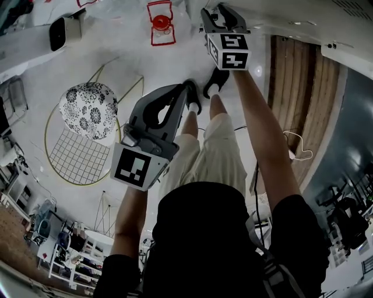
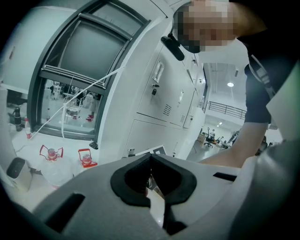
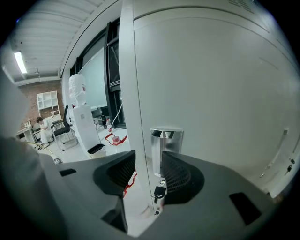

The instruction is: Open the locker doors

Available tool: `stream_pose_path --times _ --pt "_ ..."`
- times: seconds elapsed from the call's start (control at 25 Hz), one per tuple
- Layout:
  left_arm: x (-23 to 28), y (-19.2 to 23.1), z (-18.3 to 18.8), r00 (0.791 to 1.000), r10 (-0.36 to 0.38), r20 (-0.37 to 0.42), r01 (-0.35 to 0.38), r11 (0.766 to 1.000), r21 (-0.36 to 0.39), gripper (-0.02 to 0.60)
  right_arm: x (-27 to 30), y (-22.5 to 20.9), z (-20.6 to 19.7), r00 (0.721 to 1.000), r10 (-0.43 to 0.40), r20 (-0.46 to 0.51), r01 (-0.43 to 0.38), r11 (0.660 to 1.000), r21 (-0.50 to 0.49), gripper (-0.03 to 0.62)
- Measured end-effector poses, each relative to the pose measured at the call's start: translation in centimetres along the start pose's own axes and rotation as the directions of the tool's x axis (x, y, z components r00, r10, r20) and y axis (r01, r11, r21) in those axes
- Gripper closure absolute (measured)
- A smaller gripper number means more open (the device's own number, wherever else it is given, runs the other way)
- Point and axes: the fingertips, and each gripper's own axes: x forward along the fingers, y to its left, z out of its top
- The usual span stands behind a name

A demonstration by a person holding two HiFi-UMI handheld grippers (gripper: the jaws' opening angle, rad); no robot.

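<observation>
Right hand-held gripper wide open around the edge of the tall white metal locker door, shiny silver handle on that door, left hand-held gripper closed, holding nothing

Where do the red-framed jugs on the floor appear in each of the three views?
Head view: one jug at top centre, just left of the right gripper.
Left gripper view: one jug beside another at lower left, below the window.
Right gripper view: one jug at centre left, left of the locker.
Shared landmark: the pale floor under them.
</observation>
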Motion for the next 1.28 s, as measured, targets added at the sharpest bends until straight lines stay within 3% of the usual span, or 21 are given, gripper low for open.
stream_pose_path --times 0.52,1.28 --pt "-0.5 0.0 0.2 1.000 0.000 0.008 0.000 1.000 -0.003 0.563 -0.4 0.7 -0.1 1.000 -0.003 -0.023 0.003 1.000 0.010 0.425" --pt "-0.8 -3.3 0.8 0.998 -0.060 0.010 0.060 0.998 0.001 0.563 -6.7 1.3 -3.5 0.997 -0.027 -0.074 0.035 0.994 0.103 0.434"
